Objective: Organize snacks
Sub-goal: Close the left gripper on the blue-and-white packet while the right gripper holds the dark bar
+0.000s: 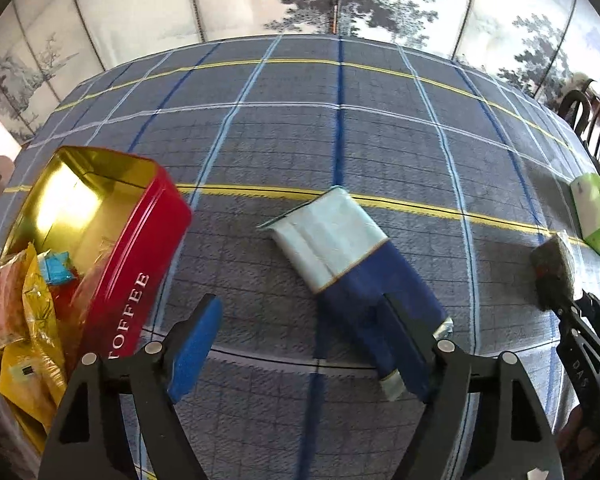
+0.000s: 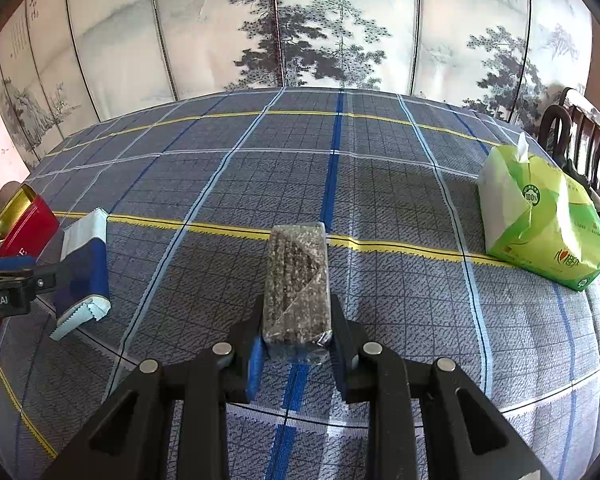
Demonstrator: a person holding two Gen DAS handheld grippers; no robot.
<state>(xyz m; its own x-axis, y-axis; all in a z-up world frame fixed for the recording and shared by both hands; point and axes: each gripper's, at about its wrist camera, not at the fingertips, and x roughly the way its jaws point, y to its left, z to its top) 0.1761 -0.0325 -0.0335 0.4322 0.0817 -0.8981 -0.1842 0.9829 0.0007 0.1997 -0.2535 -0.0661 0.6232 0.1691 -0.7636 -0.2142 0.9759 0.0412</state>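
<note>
A red TOFFEE tin (image 1: 132,276) with a gold inside stands open at the left, holding several yellow and orange snack packets (image 1: 28,320). A blue and pale-blue snack packet (image 1: 340,248) lies flat on the checked tablecloth. My left gripper (image 1: 300,336) is open just above the packet's blue end, its right finger over that end. My right gripper (image 2: 296,332) is shut on a clear-wrapped dark seed bar (image 2: 296,276), held above the cloth; the bar also shows at the right of the left wrist view (image 1: 552,268). The tin (image 2: 28,224) and blue packet (image 2: 84,264) show at the left of the right wrist view.
A green tissue pack (image 2: 540,220) lies at the table's right side; it also shows in the left wrist view (image 1: 596,216). Dark wooden chairs (image 2: 580,136) stand beyond the right edge. A painted folding screen (image 2: 300,32) stands behind the table.
</note>
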